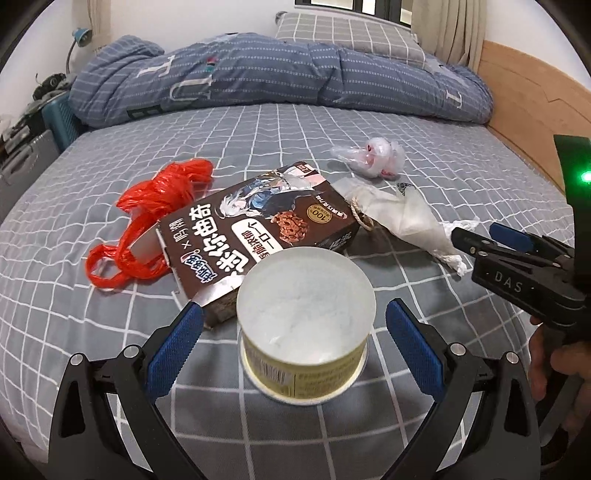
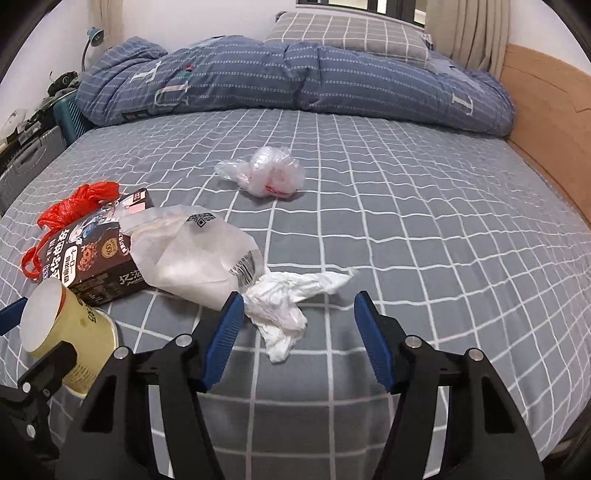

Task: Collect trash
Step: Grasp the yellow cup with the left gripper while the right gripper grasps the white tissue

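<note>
An upside-down yellow paper cup (image 1: 304, 328) stands on the bed between the open fingers of my left gripper (image 1: 295, 332); the fingers flank it without touching. It also shows in the right wrist view (image 2: 62, 336). Behind it lie a brown cookie box (image 1: 255, 232), a red plastic bag (image 1: 147, 221), a white paper bag (image 1: 391, 214) and a crumpled clear bag (image 1: 369, 157). My right gripper (image 2: 299, 321) is open over a crumpled white tissue (image 2: 284, 306), which lies between its fingers.
The bed has a grey checked sheet (image 2: 406, 229). A folded blue duvet (image 2: 295, 77) and a pillow (image 2: 347, 29) lie at the far end. A wooden bed frame (image 2: 546, 122) runs along the right. Luggage and clutter (image 1: 26, 147) stand left of the bed.
</note>
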### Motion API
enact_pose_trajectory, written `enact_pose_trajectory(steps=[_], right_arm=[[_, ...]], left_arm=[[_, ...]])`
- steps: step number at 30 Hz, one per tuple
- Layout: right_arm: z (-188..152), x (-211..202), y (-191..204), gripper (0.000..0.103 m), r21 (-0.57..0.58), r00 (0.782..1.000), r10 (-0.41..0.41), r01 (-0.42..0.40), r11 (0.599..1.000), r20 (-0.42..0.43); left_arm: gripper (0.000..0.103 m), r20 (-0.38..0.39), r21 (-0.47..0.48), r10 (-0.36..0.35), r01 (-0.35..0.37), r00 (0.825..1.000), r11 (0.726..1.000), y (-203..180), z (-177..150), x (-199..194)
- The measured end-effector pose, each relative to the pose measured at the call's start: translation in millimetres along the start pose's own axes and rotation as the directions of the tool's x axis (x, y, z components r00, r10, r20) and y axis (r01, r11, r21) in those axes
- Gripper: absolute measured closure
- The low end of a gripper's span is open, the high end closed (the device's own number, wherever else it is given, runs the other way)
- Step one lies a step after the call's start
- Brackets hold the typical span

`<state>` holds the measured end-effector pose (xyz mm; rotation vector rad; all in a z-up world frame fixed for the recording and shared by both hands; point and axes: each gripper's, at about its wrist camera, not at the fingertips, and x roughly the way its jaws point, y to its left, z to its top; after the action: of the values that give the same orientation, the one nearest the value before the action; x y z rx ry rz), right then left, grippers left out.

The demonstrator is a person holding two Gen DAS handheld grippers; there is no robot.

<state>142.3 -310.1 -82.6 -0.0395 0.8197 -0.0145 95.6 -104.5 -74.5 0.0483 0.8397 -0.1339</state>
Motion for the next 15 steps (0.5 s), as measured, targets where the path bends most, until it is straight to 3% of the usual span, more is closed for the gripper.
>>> enact_pose_trajectory(steps=[6,10,15], right_arm=[[1.7,24.1,6.2,0.054,-0.038,0.999,0.002,-0.004,0.999,-0.047],[0.6,33.5,7.7,0.067,-0.042,0.997,0.014,-0.017,0.999,-0.072],[0.1,40.6,10.9,0.083,-0.049,0.995,0.034,-0.039,0.998,-0.098]], left_arm=[[0.007,-0.011,-0.007,-0.001,0.001,1.000,1.000,0.0,2.2,10.8],[0.009,-0.013,0.005,0.000,0.000,1.000,1.000,-1.7,2.4,15.2],[0.027,-0.034,-0.005,-0.028,0.028,0.999,1.000,0.1,1.5,22.9]])
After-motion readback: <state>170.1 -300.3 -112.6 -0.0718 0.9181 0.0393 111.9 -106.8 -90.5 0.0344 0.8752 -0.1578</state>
